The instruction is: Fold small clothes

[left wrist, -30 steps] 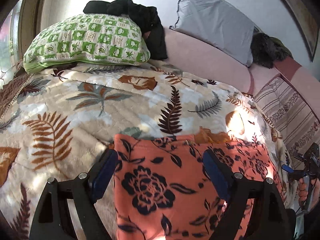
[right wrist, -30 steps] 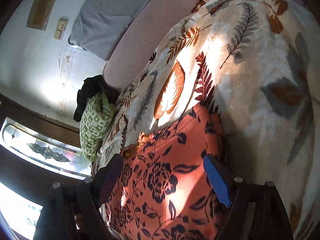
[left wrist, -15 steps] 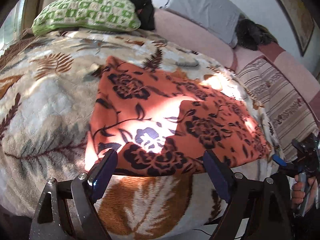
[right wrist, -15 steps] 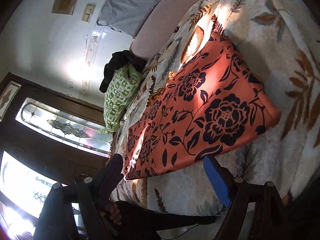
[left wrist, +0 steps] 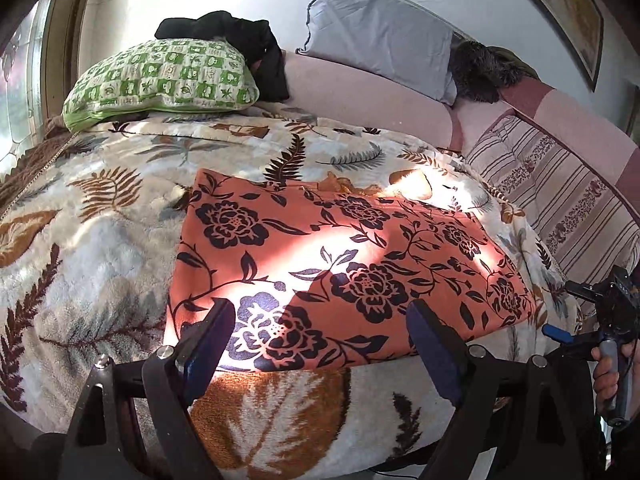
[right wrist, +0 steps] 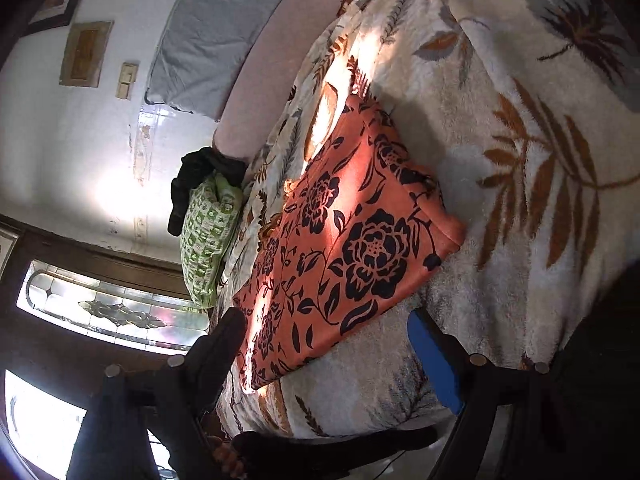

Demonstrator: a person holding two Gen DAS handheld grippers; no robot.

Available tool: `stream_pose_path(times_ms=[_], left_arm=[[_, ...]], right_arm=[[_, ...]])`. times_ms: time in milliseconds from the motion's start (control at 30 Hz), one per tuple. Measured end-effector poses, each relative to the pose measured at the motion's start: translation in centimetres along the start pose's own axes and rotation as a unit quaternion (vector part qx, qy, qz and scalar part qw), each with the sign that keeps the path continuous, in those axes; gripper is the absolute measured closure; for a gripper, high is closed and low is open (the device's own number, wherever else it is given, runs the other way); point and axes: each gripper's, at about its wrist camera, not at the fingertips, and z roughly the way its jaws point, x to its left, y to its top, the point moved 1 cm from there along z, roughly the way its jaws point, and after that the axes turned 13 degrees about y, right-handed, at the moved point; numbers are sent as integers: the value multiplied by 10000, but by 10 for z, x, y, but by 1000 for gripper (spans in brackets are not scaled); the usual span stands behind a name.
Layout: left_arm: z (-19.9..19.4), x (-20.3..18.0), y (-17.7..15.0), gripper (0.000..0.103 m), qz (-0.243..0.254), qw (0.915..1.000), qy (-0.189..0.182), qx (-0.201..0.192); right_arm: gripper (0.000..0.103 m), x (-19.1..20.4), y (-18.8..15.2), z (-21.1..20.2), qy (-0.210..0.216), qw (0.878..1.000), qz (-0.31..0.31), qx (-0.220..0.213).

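An orange cloth with black flowers [left wrist: 340, 272] lies folded flat as a rectangle on the leaf-print blanket [left wrist: 100, 248]. It also shows in the right wrist view [right wrist: 344, 248]. My left gripper [left wrist: 320, 336] is open and empty, hovering just above the cloth's near edge. My right gripper [right wrist: 328, 336] is open and empty, held off the cloth's near right corner; it also shows at the right edge of the left wrist view [left wrist: 600, 320], in a hand.
A green checked pillow [left wrist: 160, 80] with black clothes [left wrist: 240, 40] behind it lies at the back left. A grey pillow [left wrist: 380, 40] leans on the pink backrest [left wrist: 360, 96]. A striped cushion [left wrist: 560, 200] sits at the right. The blanket's front edge drops off near me.
Both grippers have pulled back from the cloth toward the front edge, open and empty. The cloth now shows whole and lies still.
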Motion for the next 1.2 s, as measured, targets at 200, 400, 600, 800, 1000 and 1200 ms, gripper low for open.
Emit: stream_pose_path(times_ms=[200, 400, 600, 800, 1000, 1200], left_arm=[[-2, -18, -10, 16, 181, 9998, -3, 60], [-1, -34, -3, 16, 132, 9999, 104, 37], [22, -51, 15, 16, 85, 9993, 354, 53], [77, -70, 10, 16, 488, 9949, 721, 507], [92, -71, -5, 16, 664, 9924, 807, 657], [68, -73, 21, 16, 495, 9969, 599, 83]], right_arm=[[18, -26, 0, 10, 40, 9983, 574, 9], [18, -49, 18, 37, 48, 9955, 948, 11], [17, -54, 37, 37, 195, 9922, 1109, -531], [18, -58, 40, 36, 252, 9923, 1082, -541], [18, -53, 42, 28, 140, 9951, 870, -449], [17, -54, 47, 27, 49, 9957, 828, -408]])
